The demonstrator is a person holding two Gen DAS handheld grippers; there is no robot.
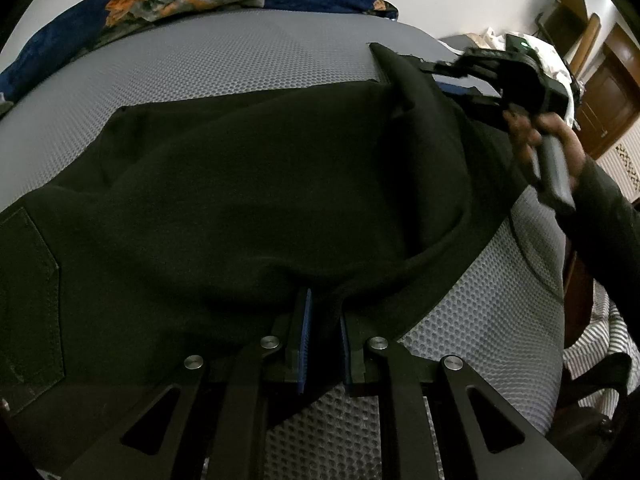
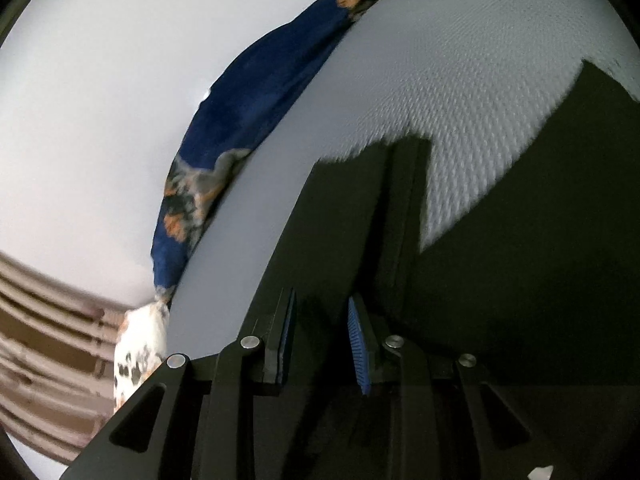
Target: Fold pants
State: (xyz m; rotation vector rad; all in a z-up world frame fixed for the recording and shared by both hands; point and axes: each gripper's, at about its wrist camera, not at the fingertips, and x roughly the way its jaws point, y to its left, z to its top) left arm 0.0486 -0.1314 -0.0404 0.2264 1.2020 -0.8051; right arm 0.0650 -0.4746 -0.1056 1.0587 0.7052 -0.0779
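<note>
Grey mattress [image 1: 248,64] half hidden under black pants [image 1: 240,184]; left gripper [image 1: 325,340], right gripper [image 2: 322,344] both pinch fabric.

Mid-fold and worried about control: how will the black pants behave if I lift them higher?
Probably floppy: the pants sag in soft folds between the left tongs and the right tongs. Likely fairly heavy, being thick. Unlikely to slip on the textured mattress.

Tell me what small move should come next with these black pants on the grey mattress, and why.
Probably carry the right gripper across to lay its leg end flat. It holds the black pants lifted above the grey mattress, while the left gripper pins the near edge.
</note>
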